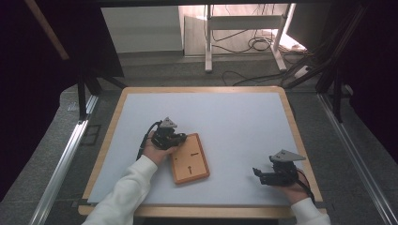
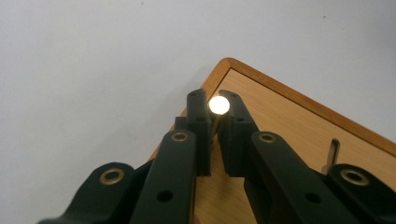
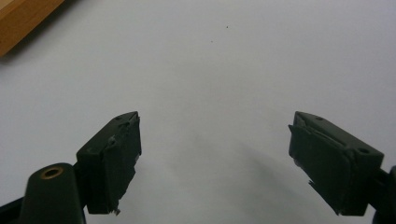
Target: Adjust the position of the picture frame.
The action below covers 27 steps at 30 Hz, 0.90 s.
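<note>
Pin (image 2: 218,106) w/ a shiny round head sits clamped between the jaws of the left gripper (image 2: 214,105), seen centre frame in the left gripper view; its thin brass-coloured shaft runs down between the pads. Just behind it lies the corner of a wooden board (image 2: 299,126), which fills the right side of that frame. A second pin (image 2: 332,151) stands on the board at mid right, partly hidden by the gripper body.

In the high view the left gripper (image 1: 180,138) is at lower centre-left, over the upper left corner of the board (image 1: 197,169), held by a hand w/ a white sleeve. The board lies tilted on the white table (image 1: 234,122), w/ two small dark marks on its face.

Right gripper (image 1: 257,172) is at lower right of the high view, well apart from the board, low over the table. Its jaws stand wide apart w/ nothing between them, per the right gripper view (image 3: 215,158); a bit of the board (image 3: 21,18) shows at upper left there.
</note>
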Each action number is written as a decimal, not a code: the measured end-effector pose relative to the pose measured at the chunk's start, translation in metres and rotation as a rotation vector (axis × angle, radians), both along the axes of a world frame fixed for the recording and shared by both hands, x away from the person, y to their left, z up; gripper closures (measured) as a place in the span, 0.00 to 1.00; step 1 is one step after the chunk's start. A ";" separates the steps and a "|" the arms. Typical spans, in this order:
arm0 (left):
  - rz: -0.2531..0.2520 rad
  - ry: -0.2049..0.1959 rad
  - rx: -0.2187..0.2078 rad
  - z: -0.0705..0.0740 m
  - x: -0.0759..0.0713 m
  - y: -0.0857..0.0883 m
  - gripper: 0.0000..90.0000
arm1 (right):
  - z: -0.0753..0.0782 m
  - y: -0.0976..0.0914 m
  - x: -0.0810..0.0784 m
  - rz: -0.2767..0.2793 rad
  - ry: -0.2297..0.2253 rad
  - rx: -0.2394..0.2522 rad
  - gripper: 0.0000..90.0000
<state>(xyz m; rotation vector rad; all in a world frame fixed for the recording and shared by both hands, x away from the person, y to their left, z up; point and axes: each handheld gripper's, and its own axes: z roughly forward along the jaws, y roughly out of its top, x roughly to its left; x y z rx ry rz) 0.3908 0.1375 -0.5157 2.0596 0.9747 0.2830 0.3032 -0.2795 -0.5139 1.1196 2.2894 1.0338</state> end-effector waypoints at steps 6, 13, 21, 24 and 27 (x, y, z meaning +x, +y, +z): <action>-0.018 -0.006 0.003 0.002 0.003 -0.011 0.94 | -0.001 0.001 0.000 0.003 0.004 -0.003 0.19; 0.000 0.026 -0.003 -0.006 0.009 -0.012 0.94 | -0.001 -0.001 0.000 0.001 0.004 0.000 0.19; -0.008 0.031 -0.018 -0.008 0.010 -0.010 0.93 | -0.001 0.000 0.000 0.001 0.008 -0.003 0.19; -0.021 0.037 -0.058 -0.006 0.010 -0.009 0.83 | -0.001 0.001 0.000 0.002 0.008 -0.005 0.19; -0.022 0.007 -0.050 -0.001 0.006 -0.009 0.68 | -0.001 0.001 0.000 0.004 0.009 -0.006 0.19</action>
